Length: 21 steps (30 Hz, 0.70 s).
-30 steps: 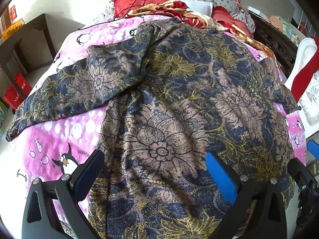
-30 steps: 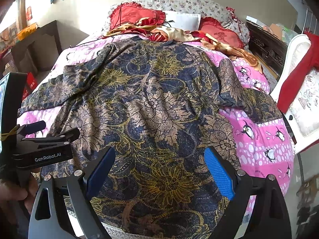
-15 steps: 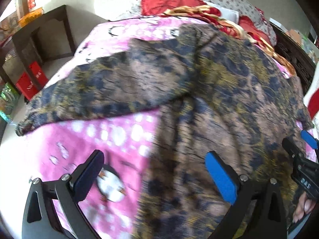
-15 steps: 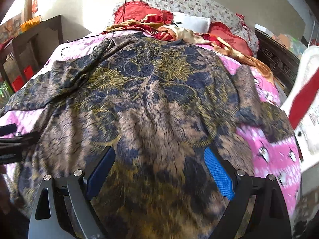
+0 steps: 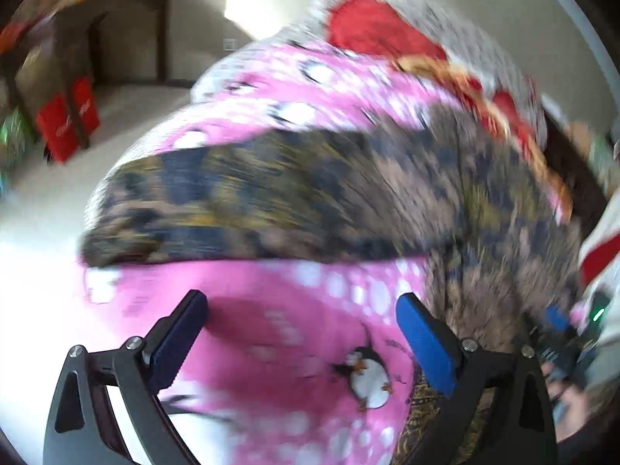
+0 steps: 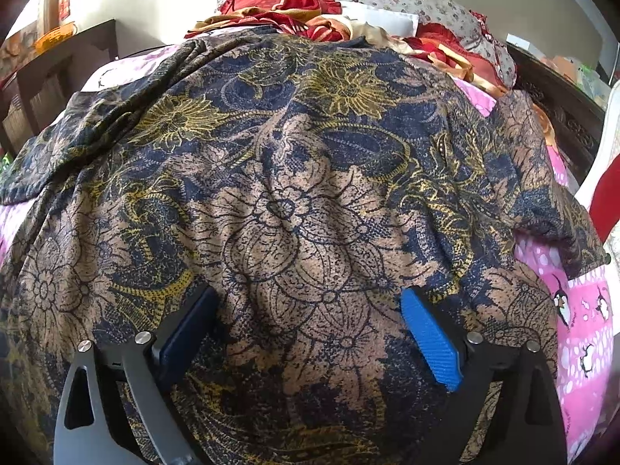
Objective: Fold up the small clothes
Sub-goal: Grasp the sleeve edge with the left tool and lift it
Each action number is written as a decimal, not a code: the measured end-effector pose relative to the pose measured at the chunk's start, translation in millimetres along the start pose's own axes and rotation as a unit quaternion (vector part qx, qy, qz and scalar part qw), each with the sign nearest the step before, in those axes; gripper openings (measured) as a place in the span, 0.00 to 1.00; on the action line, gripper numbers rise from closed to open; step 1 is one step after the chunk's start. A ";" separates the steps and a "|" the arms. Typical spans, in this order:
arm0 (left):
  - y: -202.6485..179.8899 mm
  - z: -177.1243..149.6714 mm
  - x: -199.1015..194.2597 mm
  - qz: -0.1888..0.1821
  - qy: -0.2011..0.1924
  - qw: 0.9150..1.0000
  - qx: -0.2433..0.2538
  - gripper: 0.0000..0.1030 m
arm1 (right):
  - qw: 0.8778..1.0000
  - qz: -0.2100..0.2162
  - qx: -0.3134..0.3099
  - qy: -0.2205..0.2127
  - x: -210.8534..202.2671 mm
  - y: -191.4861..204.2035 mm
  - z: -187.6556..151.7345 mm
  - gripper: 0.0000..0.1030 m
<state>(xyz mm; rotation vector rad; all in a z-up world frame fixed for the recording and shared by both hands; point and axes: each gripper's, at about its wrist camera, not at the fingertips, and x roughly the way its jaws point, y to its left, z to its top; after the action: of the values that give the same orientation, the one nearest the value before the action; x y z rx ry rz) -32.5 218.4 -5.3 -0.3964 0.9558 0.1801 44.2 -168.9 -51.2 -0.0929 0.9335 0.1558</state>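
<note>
Currently the floral shirt (image 6: 310, 201) lies spread flat on the pink penguin bedspread (image 6: 581, 310), sleeves out left and right, collar at the far end by the red pillows (image 6: 279, 0). Right gripper (image 6: 310, 333) is low over the shirt's near middle, jaws wide apart, gripping nothing. Left gripper (image 5: 302, 333) is over bare bedspread near the left sleeve (image 5: 240, 209), jaws wide, empty; that view is motion-blurred.
</note>
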 end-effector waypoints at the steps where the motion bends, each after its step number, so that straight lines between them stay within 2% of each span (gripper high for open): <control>1: 16.6 4.1 -7.0 -0.008 -0.002 1.000 -0.025 0.97 | 1.000 0.002 0.004 0.002 1.8 -2.0 0.4 0.99; 3: 46.7 8.0 -15.7 -0.035 -0.002 0.997 -0.075 0.97 | 1.000 0.002 0.004 0.003 3.2 -2.5 1.5 1.00; 5: 82.0 9.6 -19.2 -0.066 -0.002 0.988 -0.142 0.97 | 1.000 0.001 0.004 0.002 0.8 -0.4 0.0 1.00; 8: 113.5 8.2 -13.0 -0.071 0.004 0.976 -0.204 0.94 | 1.000 0.000 0.004 0.001 1.1 -0.6 0.2 1.00; 11: 124.6 5.3 0.2 -0.107 0.016 0.965 -0.238 0.86 | 1.000 -0.001 0.003 0.000 0.8 -0.3 -0.2 1.00; 13: 129.8 5.4 7.7 -0.123 0.013 0.959 -0.256 0.85 | 1.000 -0.001 0.003 -0.001 0.7 -0.1 -0.1 1.00; 17: 147.6 7.9 16.9 -0.150 0.002 0.940 -0.305 0.85 | 1.000 -0.002 0.003 -0.001 0.5 0.0 -0.3 1.00; 20: 155.2 17.8 16.8 -0.158 -0.016 0.933 -0.321 0.85 | 1.000 -0.002 0.003 -0.001 0.4 -0.1 -0.3 1.00; 21: 157.2 21.5 15.9 -0.161 -0.022 0.932 -0.325 0.81 | 1.000 -0.001 0.003 -0.001 0.3 -0.1 -0.3 1.00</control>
<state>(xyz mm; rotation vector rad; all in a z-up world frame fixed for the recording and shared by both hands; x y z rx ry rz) -57.7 370.4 -46.5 -1.1473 0.7542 0.2022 44.2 -169.1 -51.6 -0.0887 0.9325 0.1507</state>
